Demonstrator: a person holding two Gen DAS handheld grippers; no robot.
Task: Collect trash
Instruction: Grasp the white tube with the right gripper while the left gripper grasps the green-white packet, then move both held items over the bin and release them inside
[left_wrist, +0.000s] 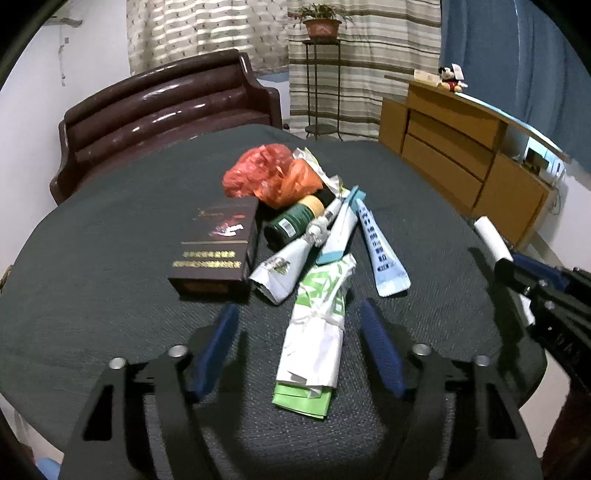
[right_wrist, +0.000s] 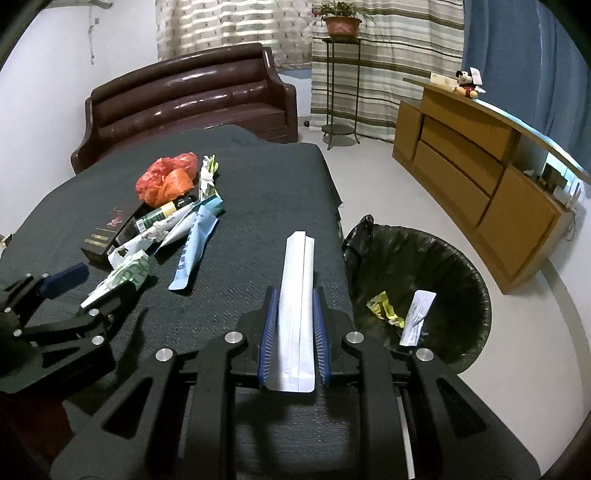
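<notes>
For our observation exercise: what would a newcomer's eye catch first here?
A crumpled red plastic bag tops a litter pile on the dark cloth-covered table. The right gripper clamps a long white paper packet near the black-lined bin on the floor.

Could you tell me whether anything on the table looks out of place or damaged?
Nothing looks spilled or broken. The trash on the table lies in one loose heap: a crumpled red plastic bag, squeezed tubes and a creased green-and-white wrapper overlapping one another.
</notes>
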